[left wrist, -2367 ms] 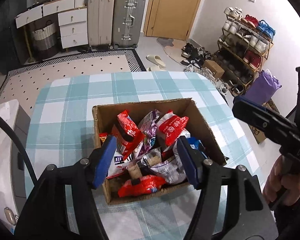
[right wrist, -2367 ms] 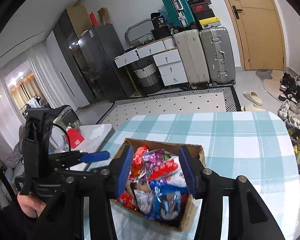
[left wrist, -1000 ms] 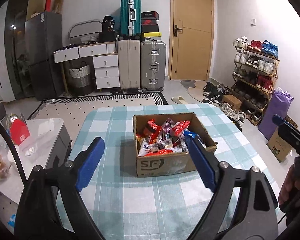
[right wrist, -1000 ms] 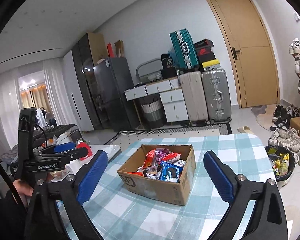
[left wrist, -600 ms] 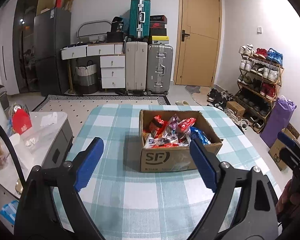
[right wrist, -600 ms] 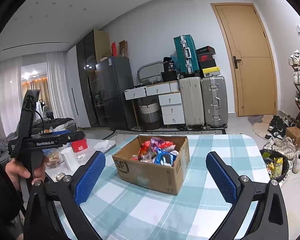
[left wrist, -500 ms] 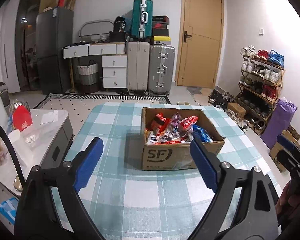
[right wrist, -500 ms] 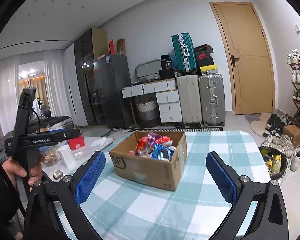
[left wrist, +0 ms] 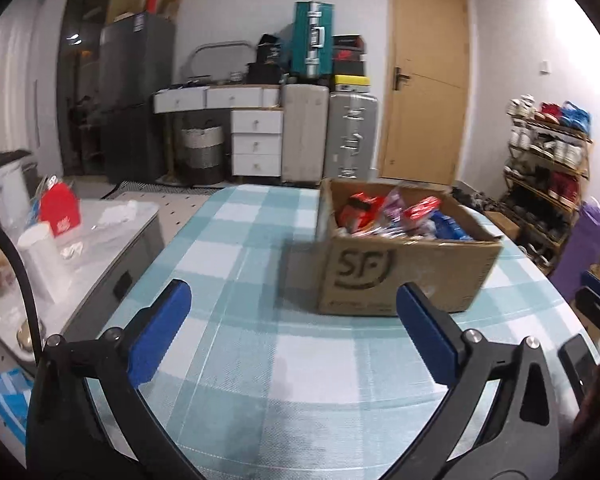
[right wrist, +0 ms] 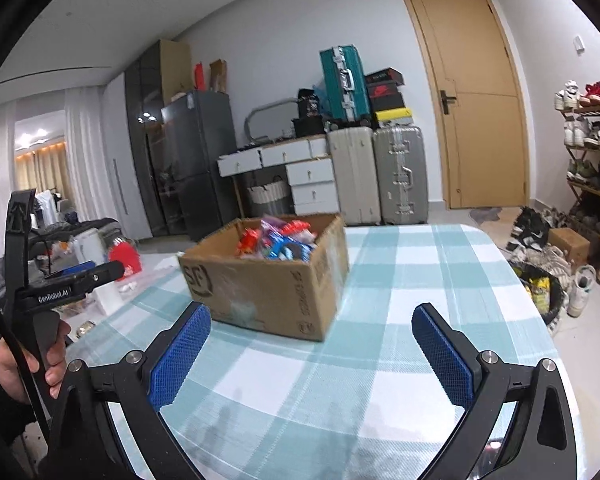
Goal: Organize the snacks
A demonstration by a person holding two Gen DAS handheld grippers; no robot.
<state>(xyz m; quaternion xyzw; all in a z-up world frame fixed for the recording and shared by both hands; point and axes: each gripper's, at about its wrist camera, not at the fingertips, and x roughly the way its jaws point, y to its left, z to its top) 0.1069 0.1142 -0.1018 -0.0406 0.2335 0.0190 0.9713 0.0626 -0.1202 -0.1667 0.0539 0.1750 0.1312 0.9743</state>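
A brown SF cardboard box (left wrist: 404, 276) stands on the checked teal tablecloth (left wrist: 260, 352), filled with several snack packets (left wrist: 392, 216) in red, purple and blue. It also shows in the right wrist view (right wrist: 268, 288) with the snack packets (right wrist: 278, 240) on top. My left gripper (left wrist: 292, 328) is open and empty, low over the table, short of the box. My right gripper (right wrist: 310, 352) is open and empty, also short of the box. The left gripper shows at the left edge of the right wrist view (right wrist: 80, 274).
A low white side table (left wrist: 72, 236) with a red box and cups stands left of the table. Suitcases (right wrist: 376, 172), drawers and a fridge line the back wall. A shoe rack (left wrist: 548, 160) and a purple bag are on the right.
Both grippers have pulled back from above the box, dropped low near the table's front, and opened wide. The box has not moved.
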